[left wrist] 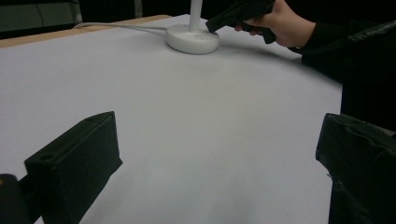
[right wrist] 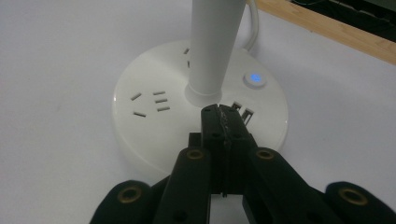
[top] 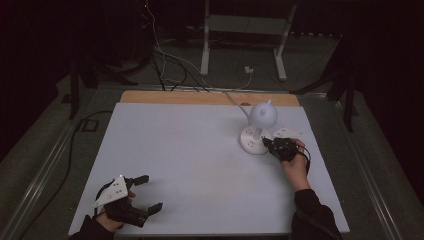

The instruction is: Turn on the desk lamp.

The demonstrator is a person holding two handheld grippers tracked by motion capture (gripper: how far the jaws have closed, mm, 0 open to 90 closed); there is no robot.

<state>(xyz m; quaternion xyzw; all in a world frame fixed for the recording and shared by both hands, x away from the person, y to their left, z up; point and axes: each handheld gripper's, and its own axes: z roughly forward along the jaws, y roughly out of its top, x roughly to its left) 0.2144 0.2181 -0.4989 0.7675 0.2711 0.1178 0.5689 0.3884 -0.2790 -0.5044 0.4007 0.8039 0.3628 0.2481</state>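
Dim room, black curtains or dark walls all round. White tabletop (top: 190, 165) with bare wood strip (top: 200, 97) along far edge. Grey carpeted floor (top: 45, 135) on both sides and beyond. White metal stand frame (top: 245, 35) with two legs on floor behind table. Tangle of black and white cables (top: 165, 65) on floor at far left of it, small white plug (top: 248, 70) near. Dark posts left and right. Metal rails (top: 40, 175) flanking table.
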